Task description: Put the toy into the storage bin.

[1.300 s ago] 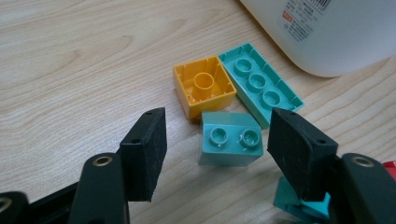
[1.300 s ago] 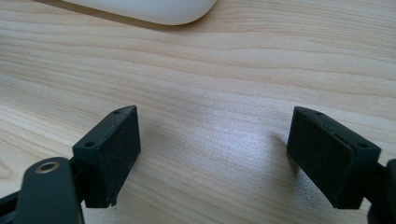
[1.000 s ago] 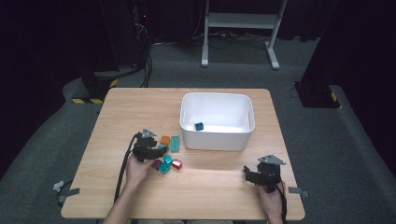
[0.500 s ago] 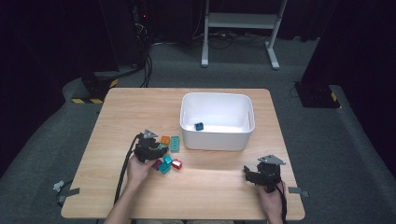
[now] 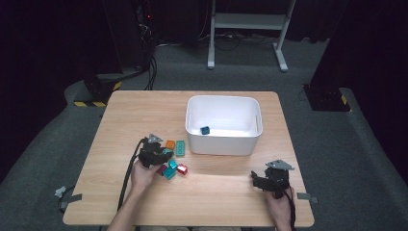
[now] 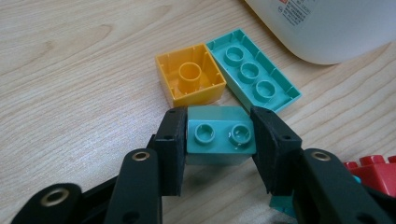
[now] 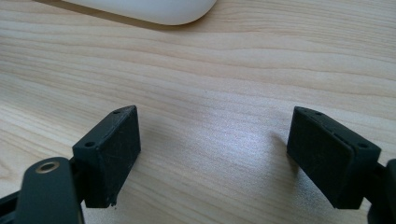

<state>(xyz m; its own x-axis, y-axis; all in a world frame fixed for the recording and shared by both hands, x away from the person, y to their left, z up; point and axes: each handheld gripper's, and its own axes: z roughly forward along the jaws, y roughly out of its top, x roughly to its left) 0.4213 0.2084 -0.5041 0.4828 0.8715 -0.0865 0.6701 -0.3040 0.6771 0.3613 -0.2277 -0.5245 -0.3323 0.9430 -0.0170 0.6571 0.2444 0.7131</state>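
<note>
My left gripper (image 6: 219, 135) is shut on a small teal brick (image 6: 219, 137); its jaws have just been closing and both pads now press the brick's sides. Just beyond lie an upturned orange brick (image 6: 190, 80) and a flat teal plate brick (image 6: 250, 70). In the high view the left gripper (image 5: 155, 154) sits beside the brick cluster, where a red brick (image 5: 182, 169) and another teal brick (image 5: 170, 172) lie. My right gripper (image 7: 229, 158) stands open over bare wood, and it rests near the table's front right (image 5: 270, 182).
A white bin (image 5: 224, 139) stands at the table's middle back with a dark blue brick (image 5: 205, 130) inside; its rounded wall (image 6: 327, 28) is close behind the bricks. A red brick (image 6: 373, 170) lies at the left gripper's right. The wooden table (image 5: 125, 115) has bare room at left.
The left gripper's jaws drew in on the small teal brick at the cluster. Both hands stayed in place.
</note>
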